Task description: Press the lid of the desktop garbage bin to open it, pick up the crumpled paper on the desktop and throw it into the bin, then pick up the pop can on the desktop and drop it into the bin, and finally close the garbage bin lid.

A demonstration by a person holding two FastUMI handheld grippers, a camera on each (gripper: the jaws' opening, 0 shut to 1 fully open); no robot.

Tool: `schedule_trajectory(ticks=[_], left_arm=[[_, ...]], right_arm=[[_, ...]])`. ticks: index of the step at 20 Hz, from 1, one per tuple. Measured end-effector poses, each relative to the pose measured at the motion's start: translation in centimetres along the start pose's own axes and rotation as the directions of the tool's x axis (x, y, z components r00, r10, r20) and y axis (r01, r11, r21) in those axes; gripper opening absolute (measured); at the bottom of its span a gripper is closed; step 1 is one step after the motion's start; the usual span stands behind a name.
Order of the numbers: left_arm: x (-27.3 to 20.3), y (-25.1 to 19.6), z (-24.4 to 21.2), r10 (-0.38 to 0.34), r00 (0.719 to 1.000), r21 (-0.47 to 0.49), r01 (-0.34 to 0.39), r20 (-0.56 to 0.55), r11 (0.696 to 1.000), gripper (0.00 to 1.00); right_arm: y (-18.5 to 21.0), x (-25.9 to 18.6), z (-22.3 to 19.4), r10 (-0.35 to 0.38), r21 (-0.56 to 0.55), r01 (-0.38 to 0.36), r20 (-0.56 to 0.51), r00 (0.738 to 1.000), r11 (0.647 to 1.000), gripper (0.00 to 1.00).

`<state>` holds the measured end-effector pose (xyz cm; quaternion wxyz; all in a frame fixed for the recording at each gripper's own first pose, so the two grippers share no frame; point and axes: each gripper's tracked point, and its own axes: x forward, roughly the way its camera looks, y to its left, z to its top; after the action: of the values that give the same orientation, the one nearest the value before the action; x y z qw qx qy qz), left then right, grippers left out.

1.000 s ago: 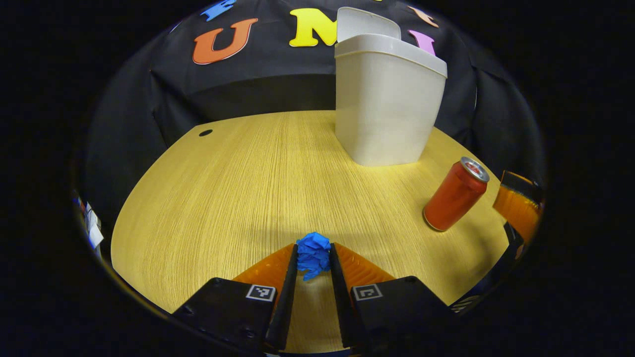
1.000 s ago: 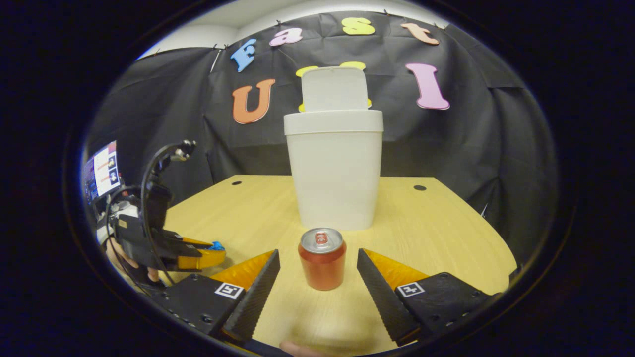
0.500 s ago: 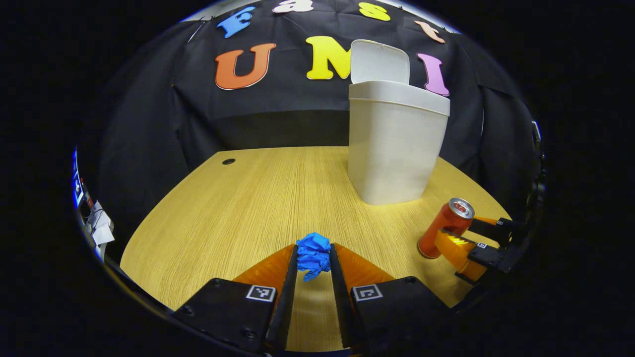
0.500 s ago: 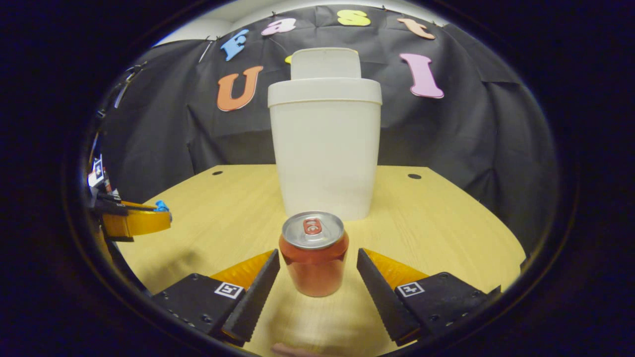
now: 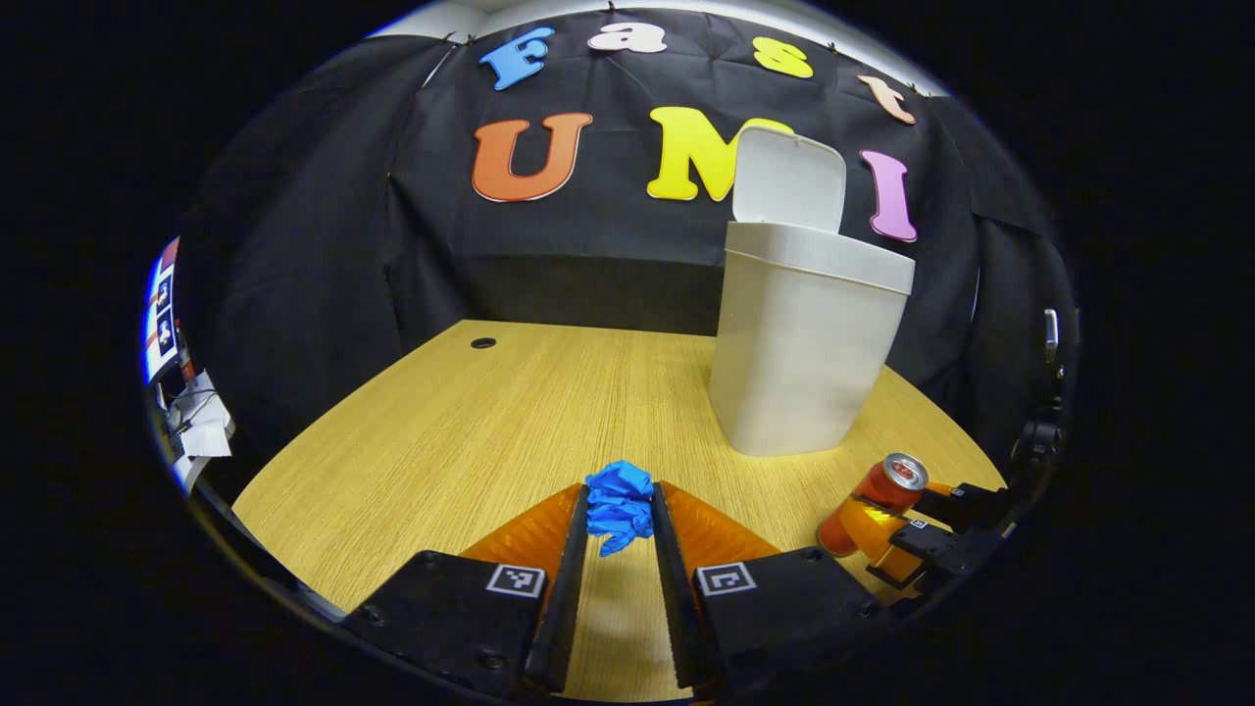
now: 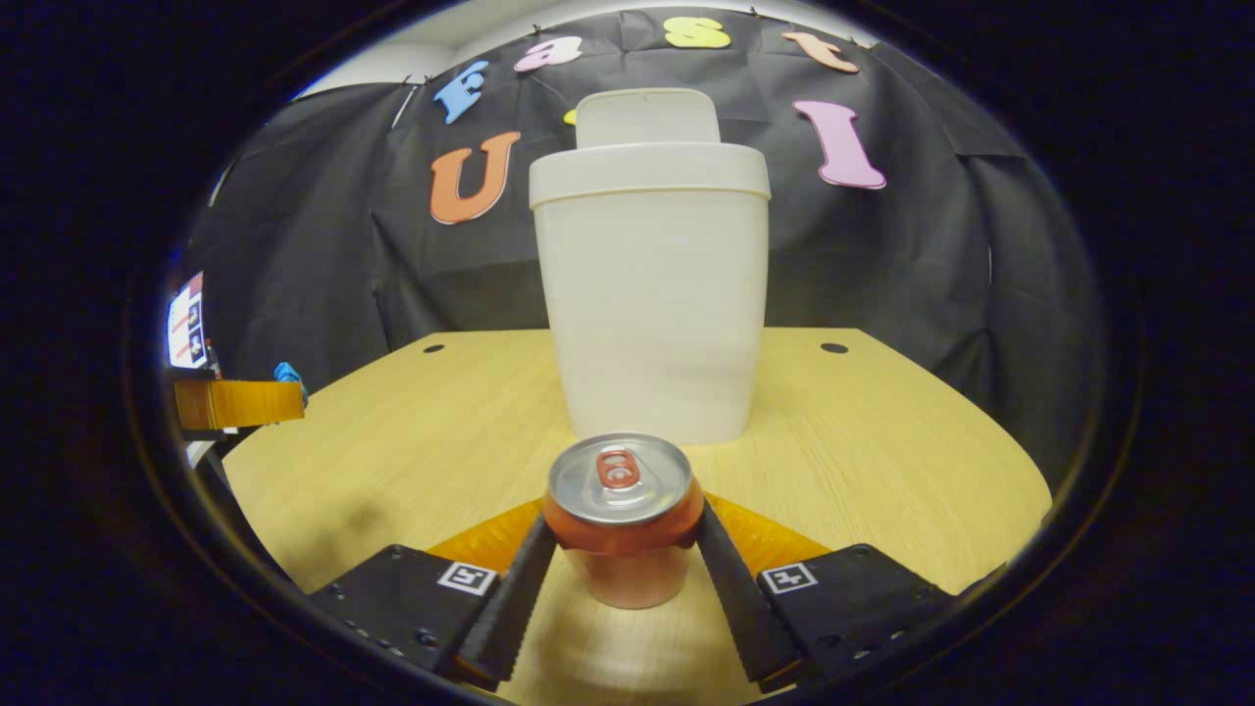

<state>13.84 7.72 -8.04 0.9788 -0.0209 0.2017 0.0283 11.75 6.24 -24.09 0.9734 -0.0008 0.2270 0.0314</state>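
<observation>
Left gripper view: my left gripper (image 5: 620,515) pinches crumpled blue paper (image 5: 618,505), raised for carrying to the white plastic bin (image 5: 809,353), lid up (image 5: 789,181), at 1 o'clock. Right gripper view: my right gripper (image 6: 624,549) clamps the red aluminium pop can (image 6: 624,515), bin at 12 o'clock.

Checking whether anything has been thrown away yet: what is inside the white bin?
The bin stands with its lid raised, but both views look at its wall from the side. Its inside is hidden, so its contents cannot be told.
</observation>
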Motion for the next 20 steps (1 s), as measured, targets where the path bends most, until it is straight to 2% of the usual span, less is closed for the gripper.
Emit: schedule_trajectory(ticks=[3, 8, 11, 14, 17, 20], left_arm=[[-0.7, -0.9, 0.8, -0.014, 0.999, -0.013, 0.014, 0.031, 1.0, 0.42], [-2.3, -2.2, 2.6, 0.005, 0.995, 0.014, -0.006, 0.1, 1.0, 0.42], [-3.6, -4.0, 3.7, -0.031, 0.988, -0.004, 0.032, 0.151, 0.999, 0.42], [-3.9, -4.5, 4.3, -0.016, 0.984, -0.005, 0.017, 0.175, 1.0, 0.42], [-3.5, -5.3, 4.3, -0.007, 0.989, -0.023, 0.01, 0.151, 1.0, 0.42], [-3.7, -5.6, 5.8, 0.017, 0.985, -0.013, -0.015, 0.169, 1.0, 0.42]], right_arm=[[-0.5, -1.2, 2.2, 0.017, 0.018, -0.018, 0.033, 0.999, 1.0, 0.8], [-1.7, -4.3, 7.0, 0.048, 0.003, -0.049, 0.116, 0.992, 0.999, 0.77], [-3.1, -6.6, 10.1, 0.049, -0.019, -0.047, 0.171, 0.984, 0.999, 0.77], [-5.3, -8.9, 12.7, 0.026, -0.011, -0.024, 0.227, 0.974, 1.0, 0.77], [-7.7, -10.8, 14.4, 0.015, 0.004, -0.016, 0.263, 0.965, 1.0, 0.77], [-11.3, -11.8, 15.3, -0.036, 0.032, 0.027, 0.294, 0.955, 0.999, 0.77]])
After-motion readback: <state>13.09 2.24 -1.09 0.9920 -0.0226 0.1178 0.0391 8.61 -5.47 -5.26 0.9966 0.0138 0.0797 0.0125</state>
